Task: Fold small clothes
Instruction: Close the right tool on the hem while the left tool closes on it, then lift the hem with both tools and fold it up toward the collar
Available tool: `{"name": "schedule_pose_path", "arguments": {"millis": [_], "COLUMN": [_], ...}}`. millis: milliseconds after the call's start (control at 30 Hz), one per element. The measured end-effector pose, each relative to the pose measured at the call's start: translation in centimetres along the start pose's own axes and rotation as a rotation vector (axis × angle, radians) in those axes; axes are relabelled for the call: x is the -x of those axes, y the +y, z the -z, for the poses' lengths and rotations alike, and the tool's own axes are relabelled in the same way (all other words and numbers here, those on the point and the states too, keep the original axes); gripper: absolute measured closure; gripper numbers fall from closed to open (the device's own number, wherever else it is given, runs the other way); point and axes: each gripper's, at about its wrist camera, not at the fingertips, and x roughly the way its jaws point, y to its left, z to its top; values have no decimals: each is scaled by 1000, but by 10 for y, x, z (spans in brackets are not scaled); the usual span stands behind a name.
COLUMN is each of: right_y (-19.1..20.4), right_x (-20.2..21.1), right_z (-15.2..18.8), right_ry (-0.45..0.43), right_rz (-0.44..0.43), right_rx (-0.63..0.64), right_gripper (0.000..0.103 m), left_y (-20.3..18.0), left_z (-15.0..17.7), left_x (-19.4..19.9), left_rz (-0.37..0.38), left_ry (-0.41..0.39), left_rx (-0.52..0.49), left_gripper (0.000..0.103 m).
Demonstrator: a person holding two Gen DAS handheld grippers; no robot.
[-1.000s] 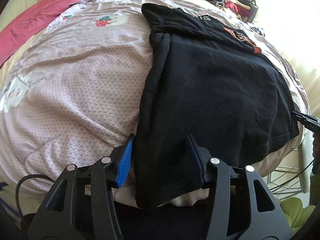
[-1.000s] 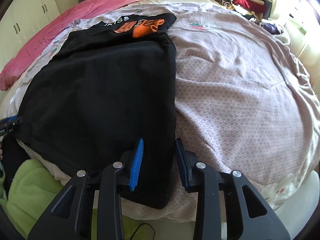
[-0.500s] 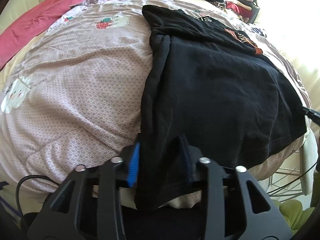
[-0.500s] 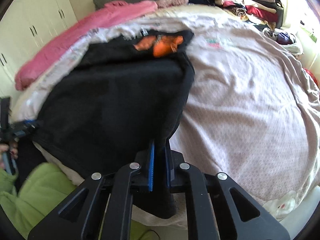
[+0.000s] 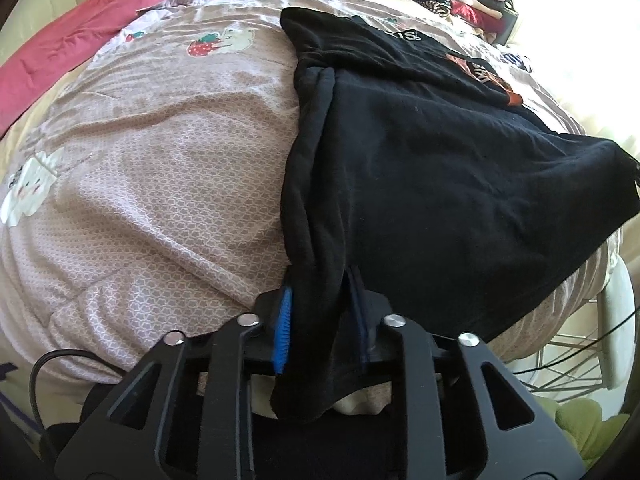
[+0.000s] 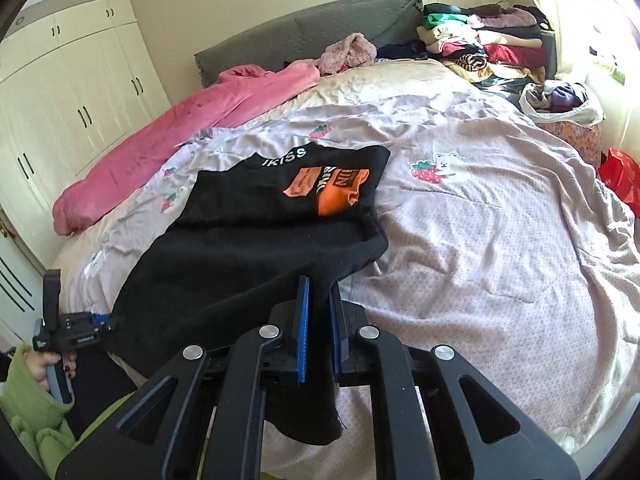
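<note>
A black T-shirt (image 5: 440,184) with an orange print (image 6: 336,196) lies on the pale patterned quilt (image 6: 500,240), its sides folded in. My left gripper (image 5: 320,320) has the shirt's near left hem corner between its jaws; they are closing and the blue pads press the bunched cloth. My right gripper (image 6: 320,320) is shut on the near right hem corner and holds it up off the quilt, with a flap hanging below the pads. In the right wrist view the left gripper (image 6: 100,322) shows at the shirt's other corner, held by a hand in a green sleeve (image 6: 24,392).
A pink blanket (image 6: 180,128) runs along the bed's far left. Stacked clothes (image 6: 480,40) sit by the grey headboard (image 6: 320,24), a bag of clothes (image 6: 560,98) and a red bag (image 6: 620,176) at the right. White wardrobes (image 6: 60,100) line the left wall.
Both grippers closed onto the shirt's near hem corners. The right one then rose and tipped up, lifting its corner off the quilt. The left one stayed where it was.
</note>
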Motion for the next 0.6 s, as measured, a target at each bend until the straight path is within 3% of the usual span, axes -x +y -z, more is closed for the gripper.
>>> {"name": "schedule_pose_path", "arguments": {"millis": [267,600], "right_y": [-1,-3], "right_x": [-1,-1], "right_z": [2,-26], "right_ry": [-10,-82], "right_rz": [1,2], "right_rx": [-7,-11], "right_gripper": [95,95], "left_y": [-1,10], "left_z": [-10,-64], "left_x": [21,49], "left_rz": [36,48], "left_ry": [-69,-208], "left_rx": [7,62], "left_gripper": [98,98]}}
